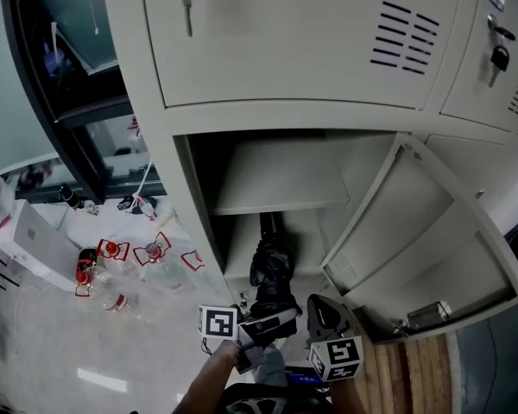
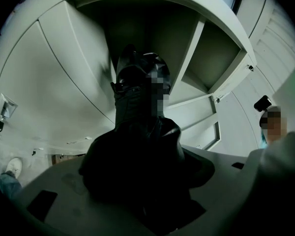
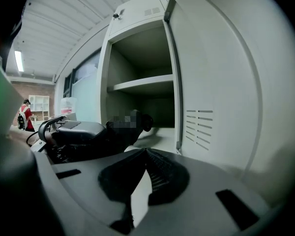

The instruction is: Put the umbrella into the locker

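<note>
A black folded umbrella (image 1: 272,266) lies lengthwise, its far end inside the lower compartment of the open locker (image 1: 242,231), under the shelf (image 1: 276,184). My left gripper (image 1: 266,319) is shut on the umbrella's near end. In the left gripper view the umbrella (image 2: 137,146) fills the space between the jaws of the left gripper (image 2: 137,193) and points at the locker opening. My right gripper (image 1: 321,309) hangs just right of the umbrella, in front of the open door (image 1: 423,240). In its own view the right gripper (image 3: 143,155) has its pads together with nothing in them, and the umbrella (image 3: 140,122) shows at its left.
The locker door (image 3: 221,82) stands swung out to the right. Above is a closed locker with a key (image 1: 187,3) in it. Several plastic bottles (image 1: 112,257) and a white box (image 1: 34,240) lie on the floor at the left. A person (image 3: 24,113) stands far off.
</note>
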Demonstrator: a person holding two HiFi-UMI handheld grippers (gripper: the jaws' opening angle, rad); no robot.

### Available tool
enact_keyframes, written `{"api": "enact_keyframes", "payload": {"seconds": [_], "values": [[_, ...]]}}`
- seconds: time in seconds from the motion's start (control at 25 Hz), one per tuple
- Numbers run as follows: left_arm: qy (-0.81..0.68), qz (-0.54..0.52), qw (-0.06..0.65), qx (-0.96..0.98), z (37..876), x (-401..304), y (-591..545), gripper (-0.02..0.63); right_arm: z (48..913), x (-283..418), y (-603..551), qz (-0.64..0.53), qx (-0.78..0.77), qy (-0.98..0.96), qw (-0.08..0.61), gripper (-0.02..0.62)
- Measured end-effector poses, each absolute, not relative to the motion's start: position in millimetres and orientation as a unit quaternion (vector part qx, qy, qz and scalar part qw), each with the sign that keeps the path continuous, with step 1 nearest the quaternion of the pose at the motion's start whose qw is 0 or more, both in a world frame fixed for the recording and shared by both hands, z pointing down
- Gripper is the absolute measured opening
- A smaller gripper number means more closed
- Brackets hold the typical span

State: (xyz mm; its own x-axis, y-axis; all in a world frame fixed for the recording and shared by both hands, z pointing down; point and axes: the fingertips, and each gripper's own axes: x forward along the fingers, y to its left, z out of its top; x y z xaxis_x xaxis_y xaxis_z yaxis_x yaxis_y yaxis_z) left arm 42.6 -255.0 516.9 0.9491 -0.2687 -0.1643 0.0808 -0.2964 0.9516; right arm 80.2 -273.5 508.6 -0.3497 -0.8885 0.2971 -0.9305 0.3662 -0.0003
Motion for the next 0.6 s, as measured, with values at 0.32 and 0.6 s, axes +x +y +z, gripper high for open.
{"api": "enact_keyframes", "payload": {"seconds": [0.32, 0.6], "values": [[-0.057, -0.150, 0.599, 0.784, 522, 48, -274, 0.284, 514, 82, -286, 0.093, 0.557, -0.815, 0.130, 0.000], [-0.052, -0.171, 0.613, 0.770, 522, 51, -294, 0.284, 520, 84, -297, 0.099, 0.558, -0.813, 0.134, 0.000]]}}
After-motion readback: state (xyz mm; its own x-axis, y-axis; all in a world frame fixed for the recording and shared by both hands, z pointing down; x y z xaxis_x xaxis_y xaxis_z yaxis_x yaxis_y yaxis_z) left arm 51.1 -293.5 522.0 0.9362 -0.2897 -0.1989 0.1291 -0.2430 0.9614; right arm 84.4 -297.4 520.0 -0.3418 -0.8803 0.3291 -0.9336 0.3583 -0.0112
